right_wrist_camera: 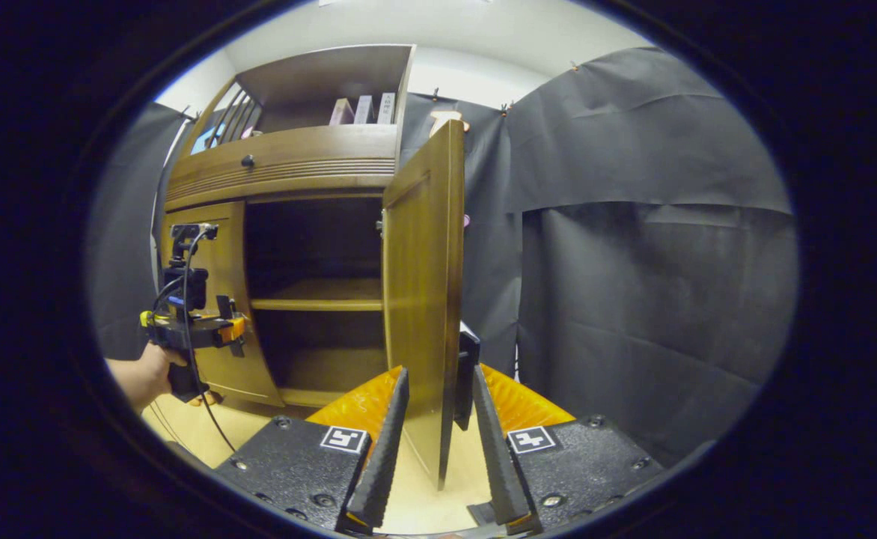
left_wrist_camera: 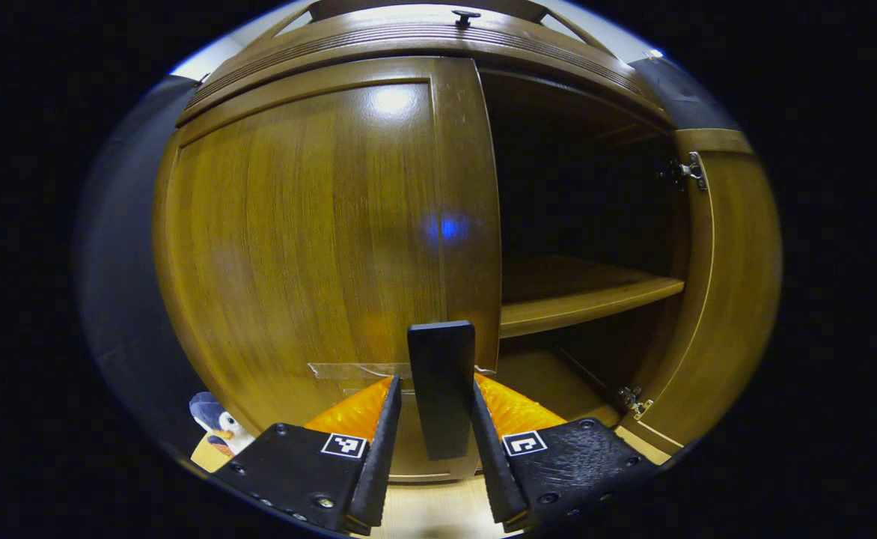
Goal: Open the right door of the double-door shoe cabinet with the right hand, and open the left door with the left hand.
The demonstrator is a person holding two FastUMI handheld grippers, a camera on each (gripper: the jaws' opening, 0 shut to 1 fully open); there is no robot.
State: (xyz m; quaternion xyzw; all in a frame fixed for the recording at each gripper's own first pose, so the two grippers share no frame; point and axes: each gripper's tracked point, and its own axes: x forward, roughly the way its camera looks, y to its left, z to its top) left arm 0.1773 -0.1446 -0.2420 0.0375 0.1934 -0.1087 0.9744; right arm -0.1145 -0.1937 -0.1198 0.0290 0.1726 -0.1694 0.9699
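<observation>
The right door [right_wrist_camera: 420,299] stands swung wide; the right tool [right_wrist_camera: 438,419] straddles its edge and handle [right_wrist_camera: 467,378], fingers apart. The left tool [left_wrist_camera: 438,442] brackets the closed left door's [left_wrist_camera: 319,247] black handle [left_wrist_camera: 442,385], seemingly ungripped. Rigid, hinged wood: pull by the handle.

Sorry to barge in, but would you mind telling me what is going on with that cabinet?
A person is opening a double-door shoe cabinet using two handheld grippers. The right door already stands swung wide open, its edge between the right gripper fingers. The left gripper has its fingers around the black handle of the left door, which looks closed or barely cracked. Inside, a bare shelf is visible.
</observation>
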